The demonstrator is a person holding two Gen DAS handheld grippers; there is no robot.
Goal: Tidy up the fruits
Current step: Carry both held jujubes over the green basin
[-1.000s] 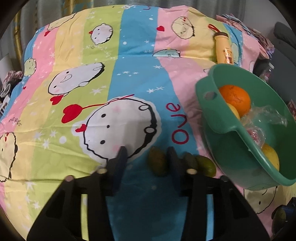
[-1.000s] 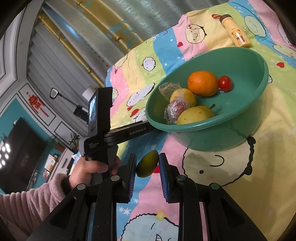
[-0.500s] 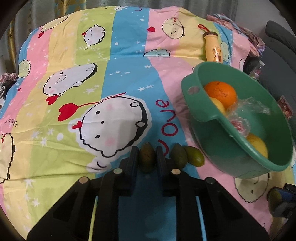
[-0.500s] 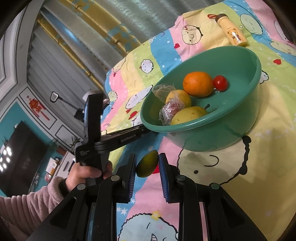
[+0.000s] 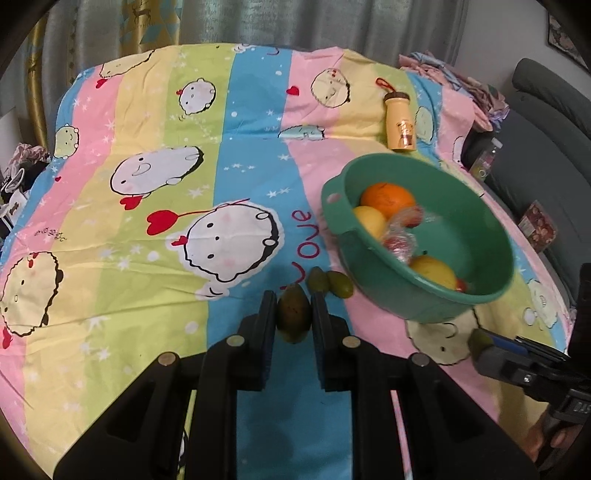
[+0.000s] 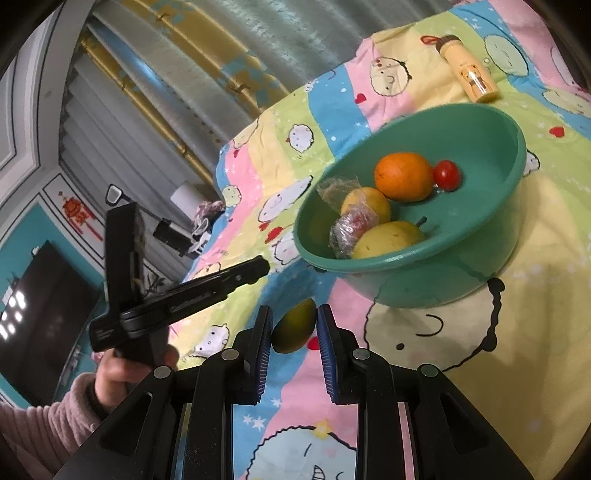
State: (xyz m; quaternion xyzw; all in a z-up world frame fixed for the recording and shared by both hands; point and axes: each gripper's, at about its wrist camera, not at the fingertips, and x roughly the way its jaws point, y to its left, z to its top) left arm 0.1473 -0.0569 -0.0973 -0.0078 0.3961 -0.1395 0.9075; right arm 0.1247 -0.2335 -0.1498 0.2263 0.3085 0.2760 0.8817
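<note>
- The left gripper (image 5: 293, 317) is clamped on a dark green mango (image 5: 293, 318), pads pressing both sides, the fruit off the sheet.
- The right gripper (image 6: 294, 325) is likewise closed on a yellow-green mango (image 6: 294, 327), held above the bedsheet (image 5: 229, 155).
- Just beyond the left gripper, two more small green mangoes (image 5: 330, 283) lie side by side, touching, on the sheet beside the red letters "ove".
- A green plastic basin (image 5: 491, 291) sits near them, holding an orange (image 6: 403, 176), two yellow fruits (image 6: 388, 238), a film-wrapped red fruit (image 6: 351, 226) and a cherry tomato (image 6: 447, 174).
- Farther back, a yellow bottle (image 5: 399, 123) with a bear picture lies on the sheet; its lettering is too small to read.
- Curtains (image 5: 258, 22) hang behind.
</note>
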